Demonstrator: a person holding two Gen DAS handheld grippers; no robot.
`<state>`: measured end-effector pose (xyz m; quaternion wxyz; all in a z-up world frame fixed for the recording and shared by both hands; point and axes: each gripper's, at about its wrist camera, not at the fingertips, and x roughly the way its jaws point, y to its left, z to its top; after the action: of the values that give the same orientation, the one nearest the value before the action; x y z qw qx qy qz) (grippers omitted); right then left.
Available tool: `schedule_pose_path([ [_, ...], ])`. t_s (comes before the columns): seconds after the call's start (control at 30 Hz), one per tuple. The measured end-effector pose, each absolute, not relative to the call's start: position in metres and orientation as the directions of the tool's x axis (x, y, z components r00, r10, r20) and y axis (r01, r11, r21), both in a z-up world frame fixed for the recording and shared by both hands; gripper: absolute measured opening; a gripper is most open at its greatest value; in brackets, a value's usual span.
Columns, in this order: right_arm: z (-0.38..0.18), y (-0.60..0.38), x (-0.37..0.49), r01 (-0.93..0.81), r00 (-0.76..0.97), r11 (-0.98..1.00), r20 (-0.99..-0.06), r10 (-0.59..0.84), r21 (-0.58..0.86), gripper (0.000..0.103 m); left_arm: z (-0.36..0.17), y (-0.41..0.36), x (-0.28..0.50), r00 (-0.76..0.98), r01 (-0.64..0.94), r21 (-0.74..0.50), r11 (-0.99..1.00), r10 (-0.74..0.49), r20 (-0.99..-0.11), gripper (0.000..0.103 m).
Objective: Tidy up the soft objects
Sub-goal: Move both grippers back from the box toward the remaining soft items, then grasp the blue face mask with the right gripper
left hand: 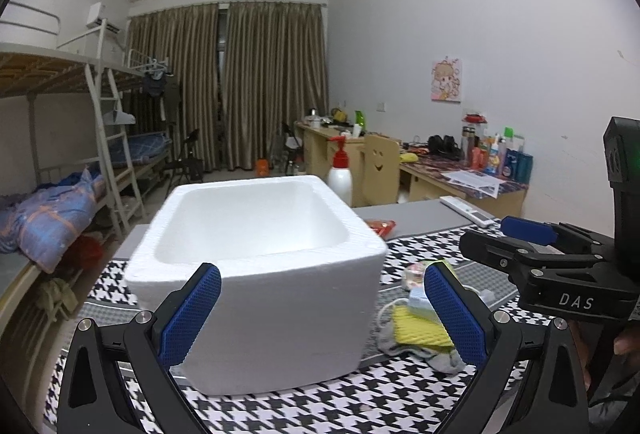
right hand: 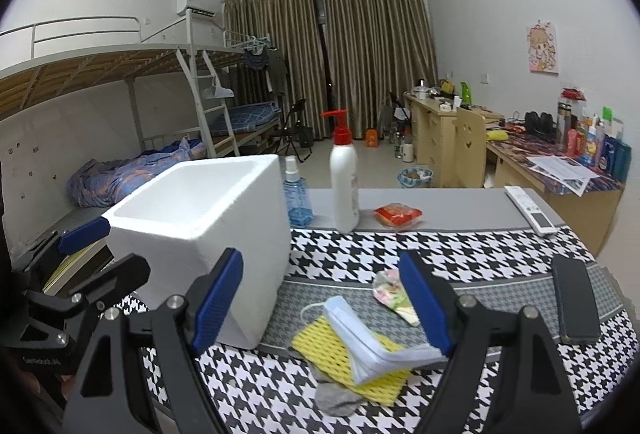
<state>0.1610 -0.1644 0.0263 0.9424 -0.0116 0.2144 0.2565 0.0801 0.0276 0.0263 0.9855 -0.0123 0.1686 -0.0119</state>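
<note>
A white foam box (left hand: 256, 274) stands open and looks empty on the houndstooth tablecloth; it also shows in the right wrist view (right hand: 200, 234). To its right lies a pile of soft things: a yellow mesh cloth (right hand: 344, 362), a light blue face mask (right hand: 376, 342), a grey cloth (right hand: 336, 400) and a floral pouch (right hand: 390, 292). The pile shows in the left wrist view (left hand: 416, 330). My left gripper (left hand: 320, 314) is open in front of the box. My right gripper (right hand: 320, 298) is open just above the pile, holding nothing.
A white pump bottle (right hand: 344, 185), a blue spray bottle (right hand: 297, 193), a red snack packet (right hand: 398, 214), a white remote (right hand: 530, 209) and a black phone (right hand: 576, 302) lie on the table. A bunk bed stands left, desks right.
</note>
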Motion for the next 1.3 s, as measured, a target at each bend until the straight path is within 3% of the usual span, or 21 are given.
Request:
schedule_pose_path([
  [1.3, 0.008, -0.228, 0.166, -0.359, 0.809, 0.931, -0.474, 0.348, 0.071, 0.084, -0.005, -0.046, 0.108, 0.867, 0.250, -0.047, 0.967, -0.245, -0.434, 0.102],
])
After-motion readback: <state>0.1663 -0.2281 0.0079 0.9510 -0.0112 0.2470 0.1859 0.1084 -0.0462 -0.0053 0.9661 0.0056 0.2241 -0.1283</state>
